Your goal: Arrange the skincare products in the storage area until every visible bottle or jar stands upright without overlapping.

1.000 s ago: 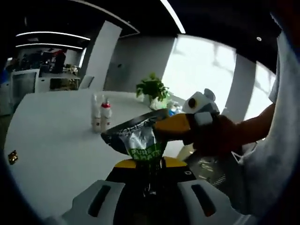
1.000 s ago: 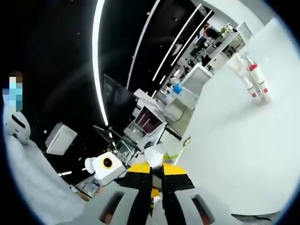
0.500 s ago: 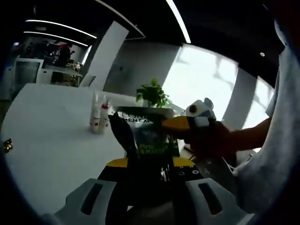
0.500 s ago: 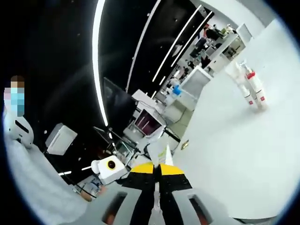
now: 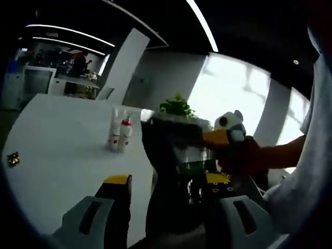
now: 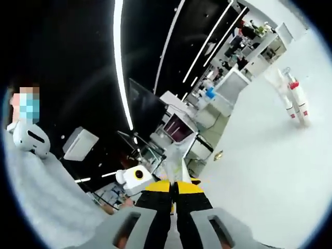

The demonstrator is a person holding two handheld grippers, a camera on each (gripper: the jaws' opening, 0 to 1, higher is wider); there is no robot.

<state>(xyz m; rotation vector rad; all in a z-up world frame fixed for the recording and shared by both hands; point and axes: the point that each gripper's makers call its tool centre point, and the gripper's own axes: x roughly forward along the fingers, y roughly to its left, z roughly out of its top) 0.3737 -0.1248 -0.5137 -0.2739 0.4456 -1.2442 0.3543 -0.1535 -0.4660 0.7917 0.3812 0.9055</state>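
White table [image 5: 57,155] spans the left gripper view; a dark tube [image 5: 174,171] stands upright at 6 o'clock between the spread jaws of the left gripper [image 5: 166,207], its top pinched by the right gripper [image 5: 220,137], clenched at 3 o'clock. Two bottles [image 5: 119,136] stand at 10 o'clock. Judged best: lower the tube vertically, well apart from the bottles, releasing only once its base sits flat.

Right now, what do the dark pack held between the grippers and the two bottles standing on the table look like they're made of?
The dark pack looks like thin flexible plastic or foil, glossy, with a flat sealed top edge; it is too dim to be sure. The two bottles look like opaque white plastic, one with a red cap; they are too small to judge further.
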